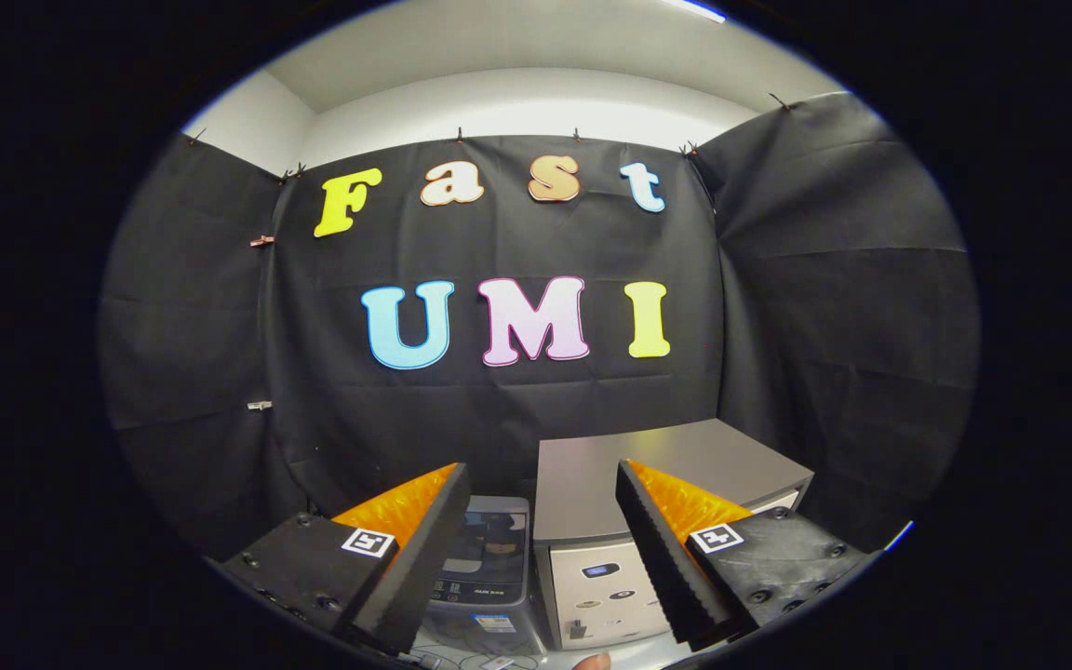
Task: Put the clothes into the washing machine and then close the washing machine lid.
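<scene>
**Open fingers, washer below and ahead**

Your gripper (pixel 541 558) sits nearest the camera with its two fingers spread wide apart and nothing between them: the tongs are released. A fingertip (pixel 592 662) of a person shows just below the gap, at the near edge of the white worktop (pixel 634 654).

Beyond the fingers, seen through the gap, stands the small grey washing machine (pixel 489 577), close to the left finger. Its lid (pixel 497 538) looks dark and see-through, and you cannot tell from here whether it is up or down. You cannot make out any clothes.

Just beside the washer, toward the right finger, stands a taller box-shaped appliance (pixel 610 549) with a flat grey top and a pale front bearing small controls. A few thin cables (pixel 462 659) lie on the worktop in front of the washer. Black cloth walls close in behind both machines.
</scene>
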